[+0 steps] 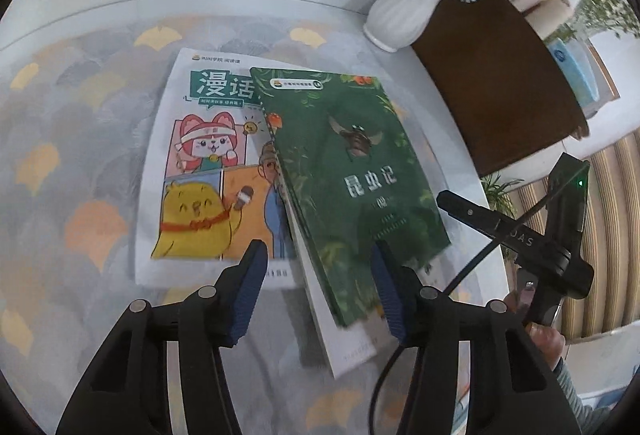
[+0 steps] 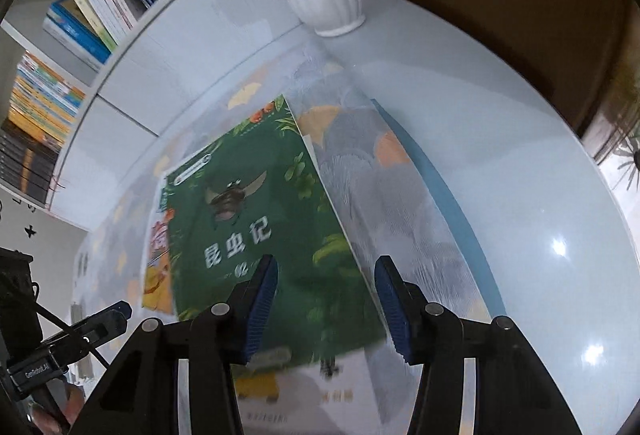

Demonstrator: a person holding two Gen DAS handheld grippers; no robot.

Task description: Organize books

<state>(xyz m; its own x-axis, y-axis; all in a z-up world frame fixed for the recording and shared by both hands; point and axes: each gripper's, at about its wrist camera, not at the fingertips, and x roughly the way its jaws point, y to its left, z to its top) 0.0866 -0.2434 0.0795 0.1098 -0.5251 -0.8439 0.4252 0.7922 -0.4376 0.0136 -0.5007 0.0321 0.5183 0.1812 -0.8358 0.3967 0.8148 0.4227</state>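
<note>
Left gripper point(image 1: 316, 291): fingers partly open, holding nothing; the green book's near corner lies between them.
Right gripper point(image 2: 326, 299): fingers partly open, empty, above the same cover.
Green book point(image 1: 352, 171): lies askew over the cartoon book point(image 1: 200, 171) on the table point(image 1: 60, 155).
Progress: early, I judge; nothing lifted or squared.
Right view only: bookshelf point(image 2: 92, 7), where the books probably belong.
Left view only: the full cartoon cover.

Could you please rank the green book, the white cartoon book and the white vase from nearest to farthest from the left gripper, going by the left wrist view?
From the left gripper:
1. Green book: nearest, its lower corner between the jaws.
2. Cartoon book: just beyond, to the left, partly under the green one.
3. Vase: farthest, at the table's far right.
</note>
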